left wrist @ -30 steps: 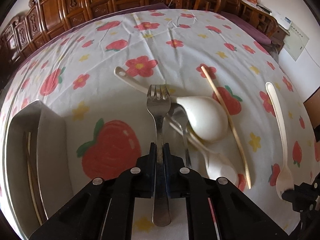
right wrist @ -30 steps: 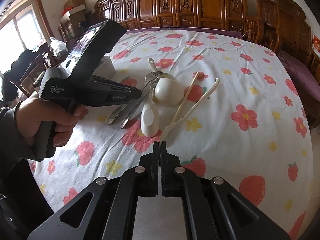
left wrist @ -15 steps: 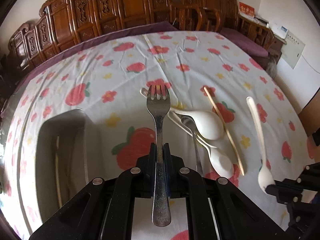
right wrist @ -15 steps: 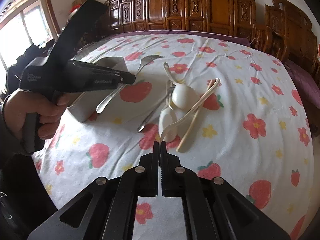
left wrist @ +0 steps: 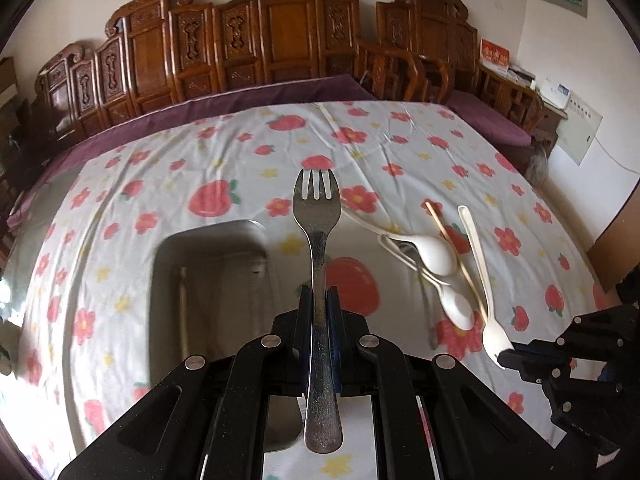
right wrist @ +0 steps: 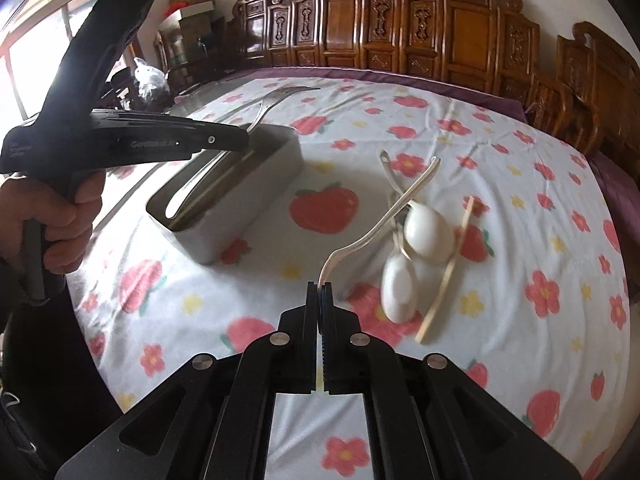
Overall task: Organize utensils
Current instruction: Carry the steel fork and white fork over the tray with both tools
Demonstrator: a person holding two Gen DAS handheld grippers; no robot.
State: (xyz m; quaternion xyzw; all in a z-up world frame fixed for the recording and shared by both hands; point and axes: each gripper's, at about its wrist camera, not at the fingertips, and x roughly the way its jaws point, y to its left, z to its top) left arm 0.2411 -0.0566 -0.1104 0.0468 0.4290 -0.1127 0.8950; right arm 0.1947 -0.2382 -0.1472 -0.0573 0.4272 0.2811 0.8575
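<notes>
My left gripper [left wrist: 319, 300] is shut on a metal fork [left wrist: 317, 216], held in the air beside the right edge of a steel tray [left wrist: 208, 240]. The fork [right wrist: 280, 98] and tray [right wrist: 256, 196] also show in the right wrist view. My right gripper [right wrist: 321, 288] is shut on the bowl end of a thin cream plastic spoon [right wrist: 384, 216], lifted above the cloth; the spoon [left wrist: 478, 264] shows in the left wrist view too. On the cloth lie two white ceramic spoons [right wrist: 428, 232], a chopstick [right wrist: 448, 272] and a metal utensil [left wrist: 424, 300] partly under them.
A chopstick [left wrist: 183, 304] lies inside the tray. The table has a strawberry and flower patterned cloth [left wrist: 380, 148]. Carved wooden chairs [left wrist: 280, 40] stand along the far edge. A hand [right wrist: 56, 216] holds the left gripper at the left of the right wrist view.
The left gripper has lifted the fork and carried it left toward the tray. The right gripper has raised the cream spoon off the cloth and drawn back from the pile.
</notes>
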